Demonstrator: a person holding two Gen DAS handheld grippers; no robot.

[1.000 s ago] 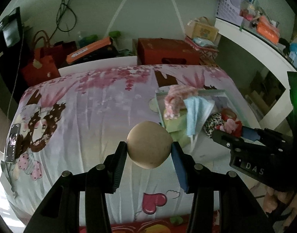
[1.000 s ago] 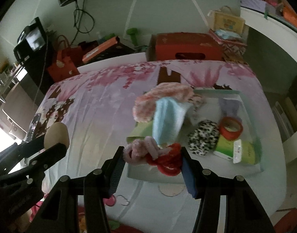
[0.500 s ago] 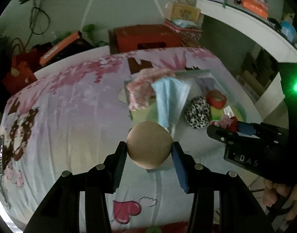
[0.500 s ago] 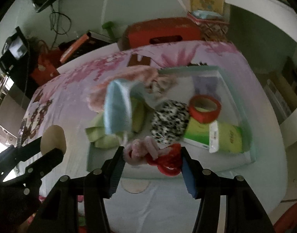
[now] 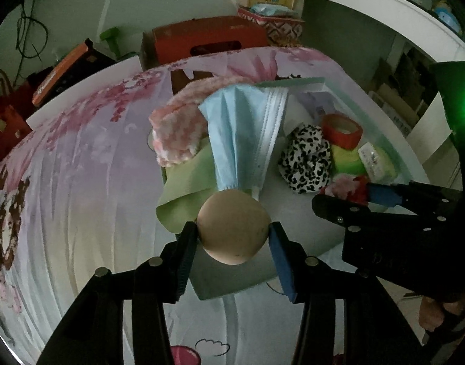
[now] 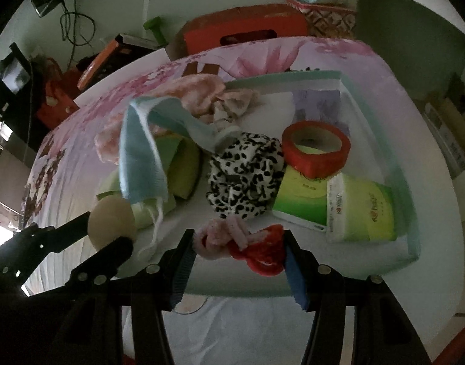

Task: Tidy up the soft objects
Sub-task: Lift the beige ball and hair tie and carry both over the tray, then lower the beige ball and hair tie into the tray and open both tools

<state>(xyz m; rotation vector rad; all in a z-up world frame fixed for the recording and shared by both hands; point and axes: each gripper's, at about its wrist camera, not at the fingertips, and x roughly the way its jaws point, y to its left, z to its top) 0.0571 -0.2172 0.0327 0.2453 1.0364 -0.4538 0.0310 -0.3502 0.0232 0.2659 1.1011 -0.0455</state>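
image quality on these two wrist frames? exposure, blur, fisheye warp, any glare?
Left wrist view: dim and underexposed, with strong barrel warp and a black vignette; green LED flare at the right edge; the beige ball in the left gripper is sharp. Right wrist view: equally dark, with a blown-out patch at the lower left; the blue mask and tray rim show slight motion smear; the right gripper is crisp.

beige ball (image 5: 234, 226), lt blue mask (image 5: 241, 133), leopard-print b&w scrunchie (image 6: 244, 176), red tape (image 6: 316, 149).
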